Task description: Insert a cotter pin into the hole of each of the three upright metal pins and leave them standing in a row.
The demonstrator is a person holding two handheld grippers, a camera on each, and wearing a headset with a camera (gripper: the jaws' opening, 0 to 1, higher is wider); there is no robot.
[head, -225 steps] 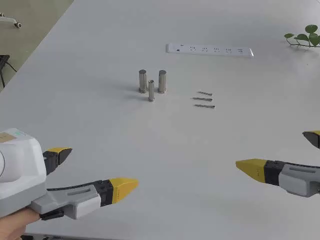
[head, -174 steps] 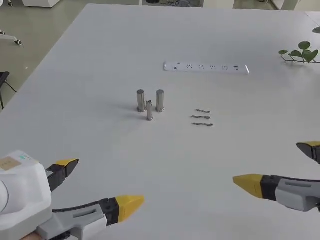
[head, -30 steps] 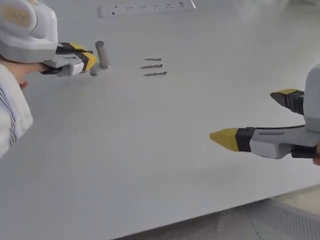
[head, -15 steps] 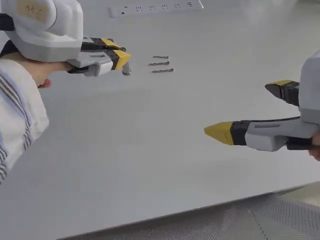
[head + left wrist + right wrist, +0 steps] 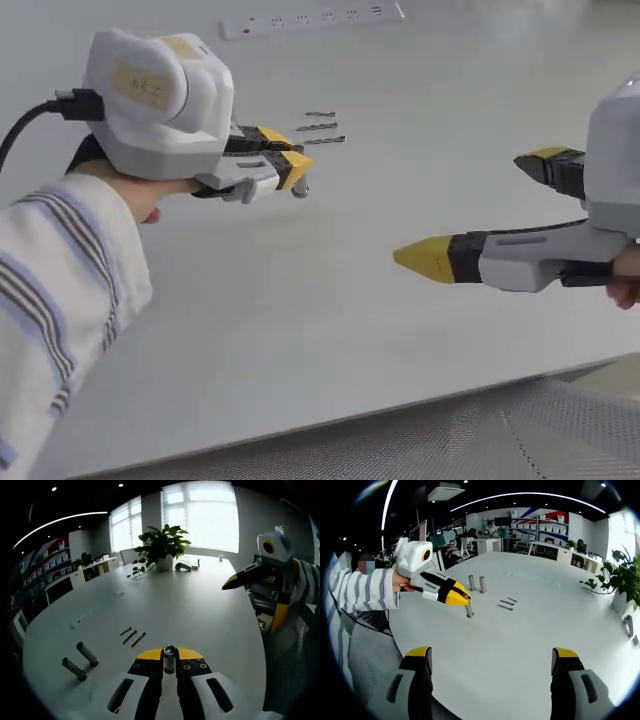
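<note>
My left gripper is shut on one metal pin, which hangs down from its yellow tips over the white table. In the left gripper view the held pin stands end-on between the jaws. Two other metal pins stand upright behind it, and they appear again as pins at lower left. Three cotter pins lie side by side on the table. My right gripper is open and holds nothing, well right of the left one.
A white power strip lies at the table's far side. A potted plant stands at one end of the table. The table's near edge runs just below the grippers. A striped sleeve fills the lower left.
My left gripper closed on one pin from the group and carried it away from the other two, toward the near middle of the table. The right gripper stayed open, hardly moving.
</note>
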